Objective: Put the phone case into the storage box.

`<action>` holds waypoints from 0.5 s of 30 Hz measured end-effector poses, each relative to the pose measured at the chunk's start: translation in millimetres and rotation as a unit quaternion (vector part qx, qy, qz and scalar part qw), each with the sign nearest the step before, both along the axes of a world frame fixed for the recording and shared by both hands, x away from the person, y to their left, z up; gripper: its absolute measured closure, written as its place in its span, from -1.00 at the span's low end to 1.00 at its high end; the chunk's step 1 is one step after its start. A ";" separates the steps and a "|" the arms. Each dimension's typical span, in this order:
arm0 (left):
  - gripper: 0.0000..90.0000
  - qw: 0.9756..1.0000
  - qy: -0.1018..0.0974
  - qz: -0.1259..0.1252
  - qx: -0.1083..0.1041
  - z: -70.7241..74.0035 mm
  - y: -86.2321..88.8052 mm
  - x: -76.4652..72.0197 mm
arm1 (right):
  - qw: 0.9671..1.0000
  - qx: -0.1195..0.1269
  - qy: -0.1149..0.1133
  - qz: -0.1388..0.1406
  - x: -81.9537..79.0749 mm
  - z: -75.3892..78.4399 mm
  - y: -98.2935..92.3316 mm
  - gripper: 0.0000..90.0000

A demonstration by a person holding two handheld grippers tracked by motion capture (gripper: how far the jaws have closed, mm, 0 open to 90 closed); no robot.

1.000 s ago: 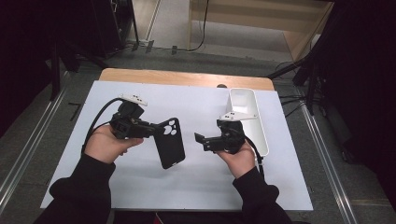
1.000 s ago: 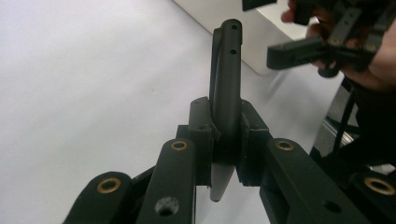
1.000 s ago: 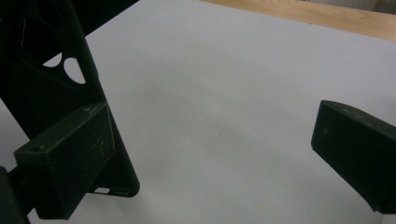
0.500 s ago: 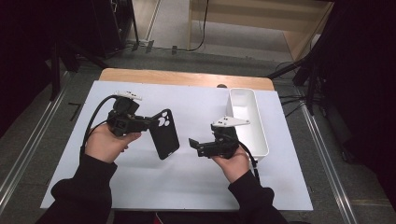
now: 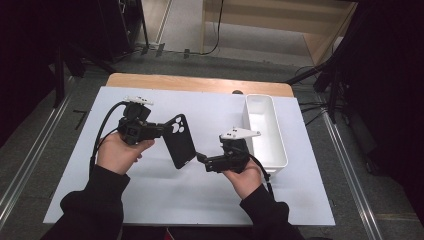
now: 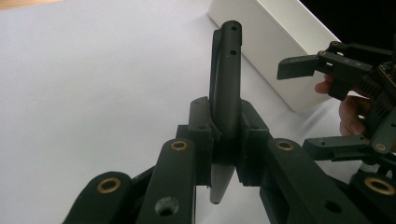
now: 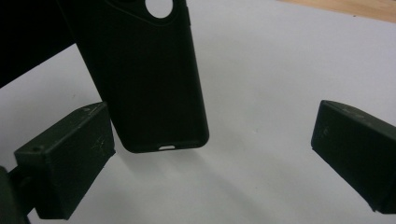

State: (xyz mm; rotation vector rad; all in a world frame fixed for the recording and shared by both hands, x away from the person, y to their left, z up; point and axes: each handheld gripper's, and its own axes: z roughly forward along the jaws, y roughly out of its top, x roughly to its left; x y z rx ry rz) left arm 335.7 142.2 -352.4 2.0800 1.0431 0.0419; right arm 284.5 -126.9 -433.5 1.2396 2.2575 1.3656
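Black phone case [image 5: 179, 141] clamped edge-on between left gripper [image 6: 223, 140] jaws, raised off white table [image 5: 150, 195]. Right gripper [image 7: 210, 154] jaws wide, empty, case's lower end just ahead between them. Possible slip or twist if closed off-centre on the thin edge.

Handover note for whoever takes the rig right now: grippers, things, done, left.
Left hand-held gripper: shut on the black phone case, clamped at its camera-hole end and held off the white table.
Right hand-held gripper: open, jaws wide, the case's free lower end just ahead of them, not touching.
White bin: at the table's right side, nothing seen inside.
Done: case picked up and presented to the right hand-held gripper.
Left: probably close the right one on the free end, release the left, then possibly place the case in the bin.
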 end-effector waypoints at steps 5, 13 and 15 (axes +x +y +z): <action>0.75 1.000 0.002 -0.005 0.002 -1.1 -3.3 -0.2 | 1.000 0.003 0.001 0.004 -1.8 1.5 4.0 -1.00; 0.75 1.000 0.008 -0.009 0.002 -2.4 -8.1 -0.7 | 1.000 0.007 -0.007 0.015 -3.3 9.9 11.2 -1.00; 0.75 1.000 0.010 -0.011 0.004 -2.5 -9.4 -1.1 | 1.000 0.007 -0.011 0.017 -3.1 11.7 14.3 -1.00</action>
